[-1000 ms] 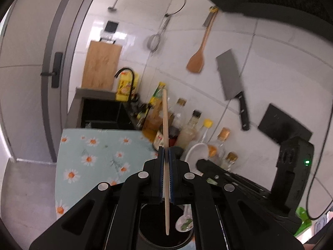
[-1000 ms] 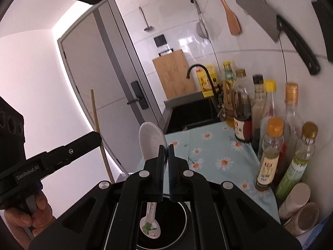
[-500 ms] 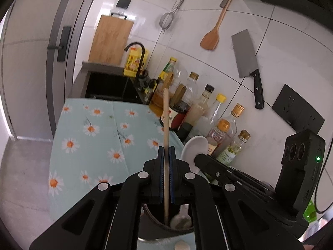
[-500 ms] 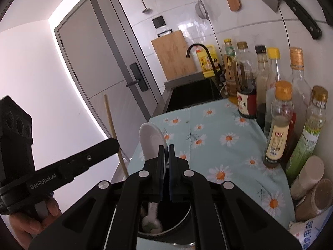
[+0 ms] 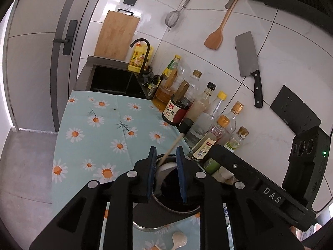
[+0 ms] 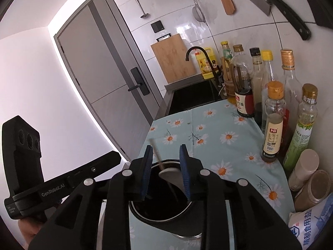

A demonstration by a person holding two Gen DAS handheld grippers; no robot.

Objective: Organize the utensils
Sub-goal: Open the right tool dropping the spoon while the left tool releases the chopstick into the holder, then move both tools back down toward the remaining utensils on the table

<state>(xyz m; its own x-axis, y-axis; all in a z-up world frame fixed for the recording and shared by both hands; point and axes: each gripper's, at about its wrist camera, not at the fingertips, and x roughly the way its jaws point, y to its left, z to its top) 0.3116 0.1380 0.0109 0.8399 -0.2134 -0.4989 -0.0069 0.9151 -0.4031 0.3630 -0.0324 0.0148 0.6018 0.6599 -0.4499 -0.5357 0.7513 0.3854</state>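
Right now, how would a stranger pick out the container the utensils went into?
Start at the daisy-print cloth on the counter. At its near end, below both open grippers, stands a dark round holder. Unlike the bottles by the wall, it is wide-mouthed and holds a chopstick and a white spoon.

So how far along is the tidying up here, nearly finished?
Partly done. A wooden chopstick and a white spoon already stand in the dark utensil holder. Nothing is in hand: the left gripper and right gripper are both open above it. At least one light wooden spoon lies on the daisy-print cloth in front of the holder, so that looks left to do.
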